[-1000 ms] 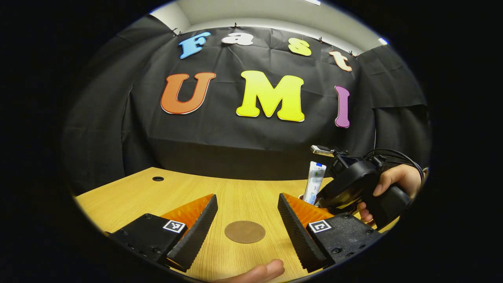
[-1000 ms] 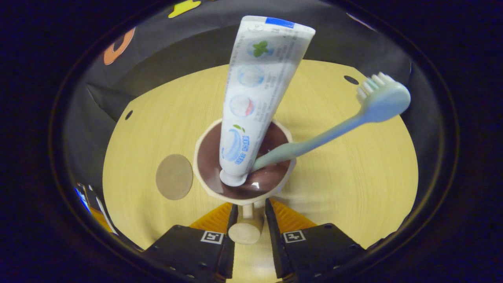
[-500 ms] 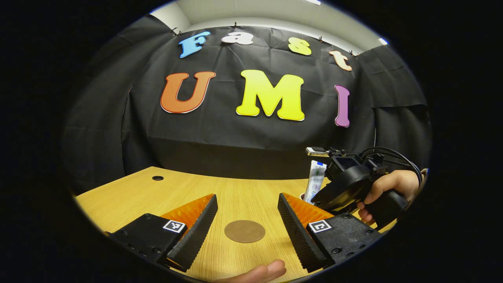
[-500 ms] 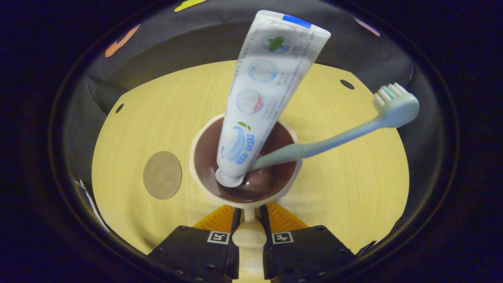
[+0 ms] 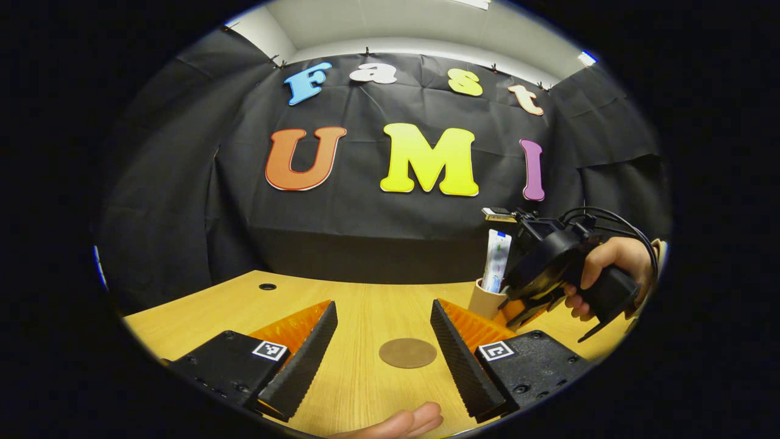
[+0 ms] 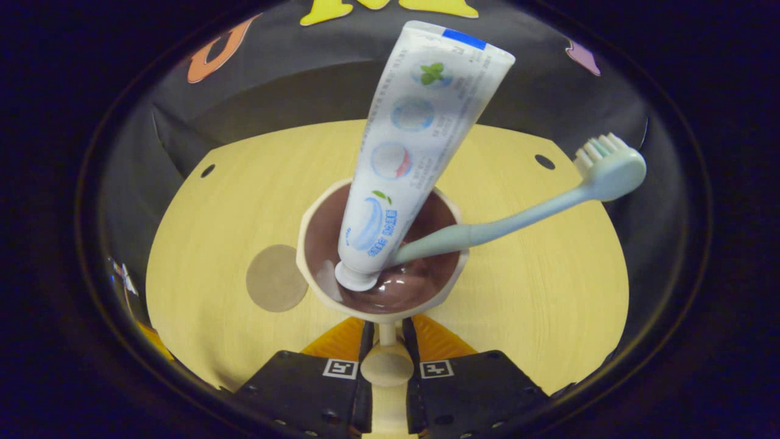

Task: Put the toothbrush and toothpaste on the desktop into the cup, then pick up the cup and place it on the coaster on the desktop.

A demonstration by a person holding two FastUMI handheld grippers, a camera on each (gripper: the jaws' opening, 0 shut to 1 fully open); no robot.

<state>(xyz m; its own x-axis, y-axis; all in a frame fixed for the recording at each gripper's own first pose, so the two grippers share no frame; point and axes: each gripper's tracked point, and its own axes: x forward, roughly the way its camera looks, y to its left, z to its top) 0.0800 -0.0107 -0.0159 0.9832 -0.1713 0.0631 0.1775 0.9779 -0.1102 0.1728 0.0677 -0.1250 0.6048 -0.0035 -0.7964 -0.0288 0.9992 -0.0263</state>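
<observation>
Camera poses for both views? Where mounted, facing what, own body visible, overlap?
Left gripper view: rides the left gripper, low over the desk, facing the booth wall; fingers apart, a fingertip below.
Right gripper view: rides the right gripper, looking steeply down into the cup; fingers clamp its handle.
Shared: cup, toothpaste, coaster, desk.

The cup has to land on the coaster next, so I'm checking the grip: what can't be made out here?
- Cup underside, right gripper view: hidden by its own bowl, so whether it has left the desktop is unclear.
- Cup handle: lower part cut off at the edge between the right gripper fingers.
- Toothbrush handle tip: behind the toothpaste.
- Left gripper view: the right gripper's body covers the cup's right side.
</observation>
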